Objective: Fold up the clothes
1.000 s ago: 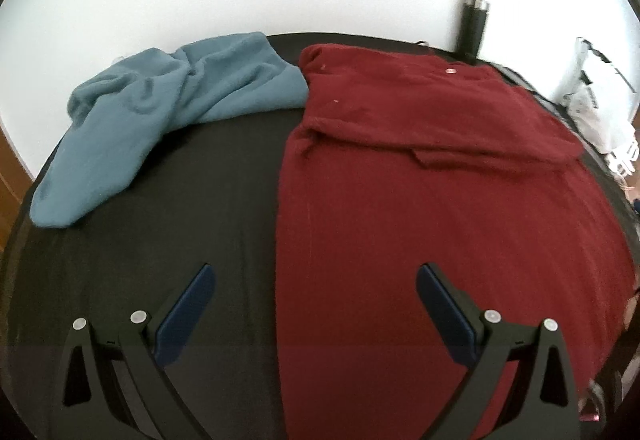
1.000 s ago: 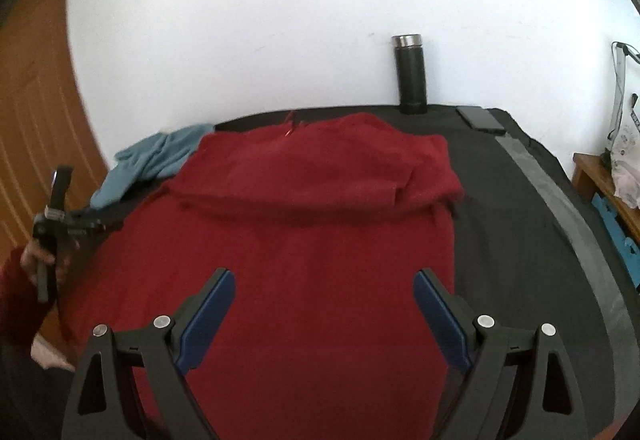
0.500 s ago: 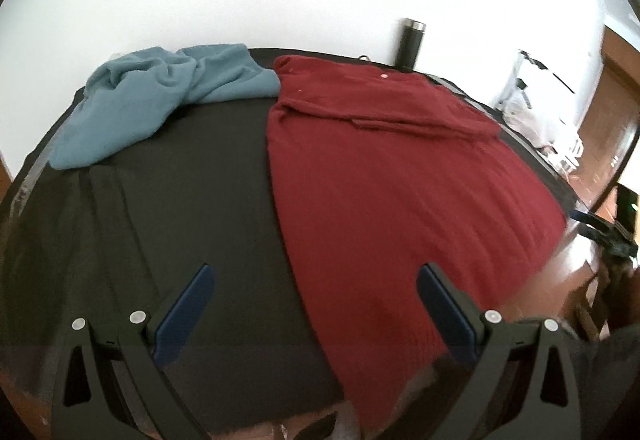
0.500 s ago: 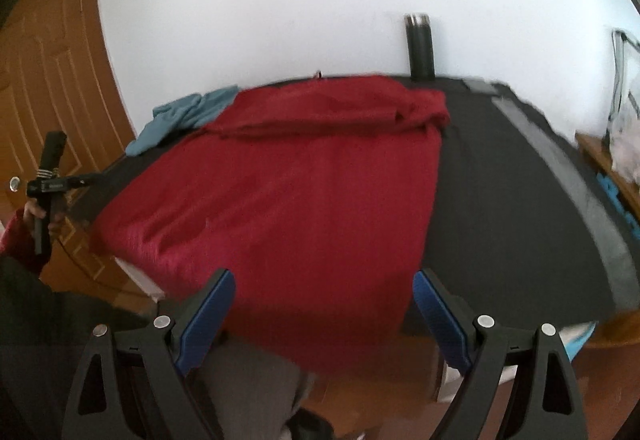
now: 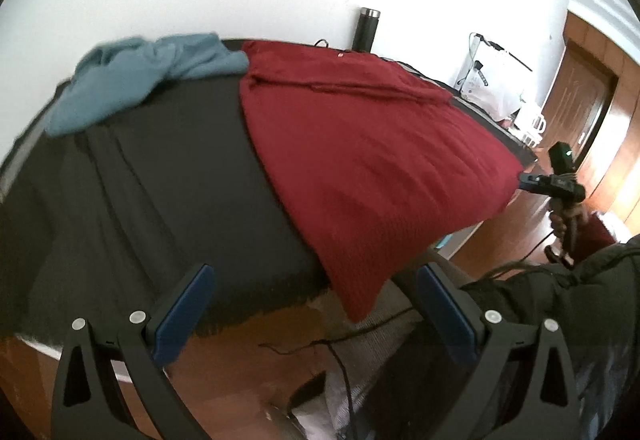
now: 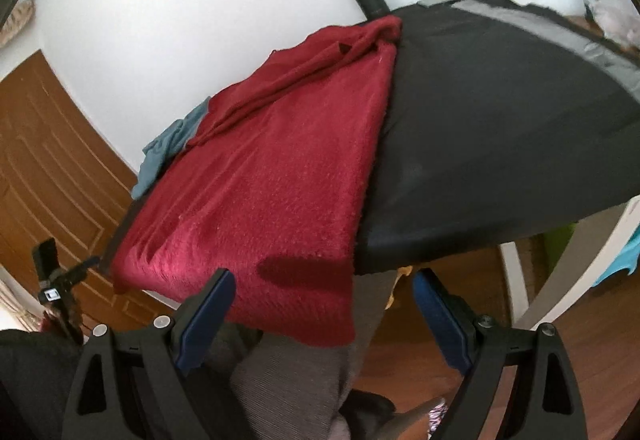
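A: Diff vs a second ago?
B: Both views pulled back and dropped. Before, they looked down onto the cloth; now the near edge of the tabletop (image 5: 168, 200) shows, with wood floor (image 5: 240, 352) and the person's grey trousers (image 6: 288, 380) below.
A: Garment?
B: Red garment (image 5: 360, 160) lies flat on the dark cover as before, near hem hanging over the front edge. Blue garment (image 5: 132, 80) bunched at the far left corner, unchanged. Black flask (image 5: 366, 28) stands by the wall.
A: Jaws?
B: Left gripper (image 5: 316, 308) jaws wide apart, nothing between. Right gripper (image 6: 324, 316) same; the red hem shows behind the gap, pads not touching it. Both sit off the front edge, short of the cloth.
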Action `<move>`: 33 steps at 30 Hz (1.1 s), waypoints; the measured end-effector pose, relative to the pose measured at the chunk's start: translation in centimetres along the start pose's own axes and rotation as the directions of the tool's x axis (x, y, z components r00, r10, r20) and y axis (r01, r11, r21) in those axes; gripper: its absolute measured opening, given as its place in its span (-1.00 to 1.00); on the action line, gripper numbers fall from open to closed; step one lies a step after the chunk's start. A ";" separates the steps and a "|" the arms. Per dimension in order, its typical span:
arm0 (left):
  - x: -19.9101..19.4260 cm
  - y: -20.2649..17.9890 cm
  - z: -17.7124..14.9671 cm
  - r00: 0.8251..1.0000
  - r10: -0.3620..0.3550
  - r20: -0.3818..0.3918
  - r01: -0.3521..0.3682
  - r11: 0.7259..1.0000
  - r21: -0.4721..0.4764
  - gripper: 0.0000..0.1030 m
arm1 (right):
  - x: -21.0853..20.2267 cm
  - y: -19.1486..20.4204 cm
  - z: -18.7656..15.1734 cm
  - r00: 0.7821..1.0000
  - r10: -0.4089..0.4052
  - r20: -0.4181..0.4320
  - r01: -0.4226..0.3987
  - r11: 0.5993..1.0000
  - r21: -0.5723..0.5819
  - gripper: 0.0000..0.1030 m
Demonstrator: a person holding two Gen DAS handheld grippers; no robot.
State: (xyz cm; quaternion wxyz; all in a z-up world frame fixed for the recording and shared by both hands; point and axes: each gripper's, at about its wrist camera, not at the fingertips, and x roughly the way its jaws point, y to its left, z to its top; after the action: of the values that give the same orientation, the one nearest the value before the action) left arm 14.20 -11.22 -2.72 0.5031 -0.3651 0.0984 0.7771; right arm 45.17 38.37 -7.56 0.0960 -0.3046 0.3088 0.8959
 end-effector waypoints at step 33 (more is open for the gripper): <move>11.3 -0.3 -1.1 0.908 -0.349 -0.230 0.255 0.898 -0.357 -0.81 | -0.7 3.0 -1.8 0.992 0.126 -0.012 -0.126 0.970 -0.207 -0.67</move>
State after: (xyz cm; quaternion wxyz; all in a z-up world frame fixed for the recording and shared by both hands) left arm 12.38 -3.64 -10.98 0.5332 -0.5616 -0.0150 0.6325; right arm 45.54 34.89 -6.75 0.0070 -0.2920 0.2324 0.9277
